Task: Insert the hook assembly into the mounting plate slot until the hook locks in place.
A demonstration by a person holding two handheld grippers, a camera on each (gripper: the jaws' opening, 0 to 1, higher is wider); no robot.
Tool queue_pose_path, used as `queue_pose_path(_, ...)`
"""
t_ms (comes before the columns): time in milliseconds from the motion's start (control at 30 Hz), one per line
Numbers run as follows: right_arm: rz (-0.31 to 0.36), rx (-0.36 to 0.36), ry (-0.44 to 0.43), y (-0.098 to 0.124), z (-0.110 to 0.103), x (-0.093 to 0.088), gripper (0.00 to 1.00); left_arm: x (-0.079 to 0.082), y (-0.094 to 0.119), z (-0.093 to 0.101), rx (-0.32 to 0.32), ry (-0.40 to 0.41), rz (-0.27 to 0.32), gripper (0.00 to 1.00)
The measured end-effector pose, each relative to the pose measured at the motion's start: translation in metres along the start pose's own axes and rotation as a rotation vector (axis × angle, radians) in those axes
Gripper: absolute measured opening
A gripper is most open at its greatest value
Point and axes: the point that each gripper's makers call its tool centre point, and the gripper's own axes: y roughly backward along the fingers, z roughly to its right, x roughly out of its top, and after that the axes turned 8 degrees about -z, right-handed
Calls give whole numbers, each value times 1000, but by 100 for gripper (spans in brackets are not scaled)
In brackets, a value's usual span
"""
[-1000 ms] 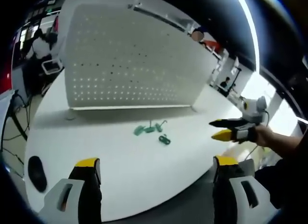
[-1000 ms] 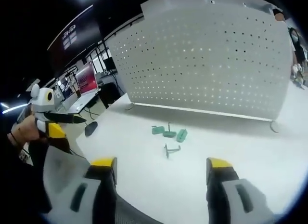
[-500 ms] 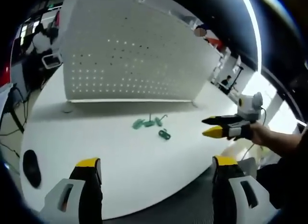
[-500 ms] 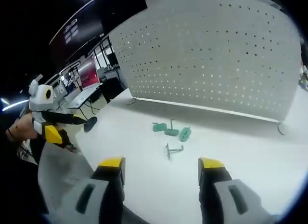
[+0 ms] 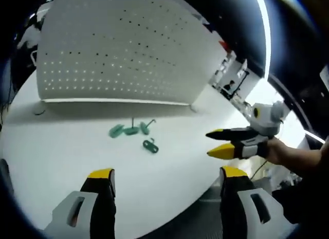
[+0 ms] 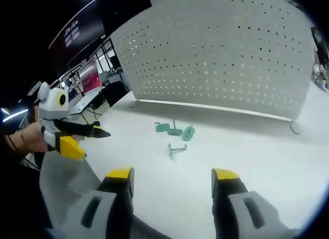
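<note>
Both grippers hang above the near edge of the round white table [image 5: 169, 172], jaws spread and holding nothing.

Left gripper [image 5: 163, 180]: yellow-tipped fingers wide apart. Over the last second this view has slid: the white perforated metal mounting plate [image 5: 118, 49] and the parts now sit further left in the picture, which reads as the camera swinging, not the parts moving.

Right gripper [image 6: 172, 177]: fingers spread, but the gap is narrower than a second ago and unchanged over the last half second. Seen from the left gripper view, it stands to the right of the left fingers with its two tips apart, one above the other.

The small green plastic hook pieces [image 6: 175, 129] lie in a loose cluster on the table, well ahead of both finger pairs and between them and the foot of the upright plate. A thin grey wire hook [image 6: 176, 148] lies just nearer the fingers than the cluster, apart from it. In the left gripper view the same nearer piece looks green [image 5: 150, 145]; its exact shape is too small to tell.

Nothing on the table appears disturbed. Judgement: the task is at its very start, with both hands settling into an approach. No hook is picked up yet, and none is in the plate.
</note>
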Motion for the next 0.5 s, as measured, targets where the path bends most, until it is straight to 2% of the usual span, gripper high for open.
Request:
queue_pose_path(100,3,-4,-13,7,6,-3,58,5,-11,4,-8,-28,-10,85)
queue_pose_path(167,34,11,-5,13,7,-2,56,7,-18,5,-10,-30,-15,83)
queue_pose_path(267,48,-2,0,20,12,-3,55,11,-32,5,-17,-32,-24,79)
queue_pose_path(367,55,-16,8,27,18,-4,54,15,-44,3,-10,-46,-20,71)
queue_pose_path(500,54,-25,16,31,24,-8,52,20,-60,-6,32,-57,-22,57)
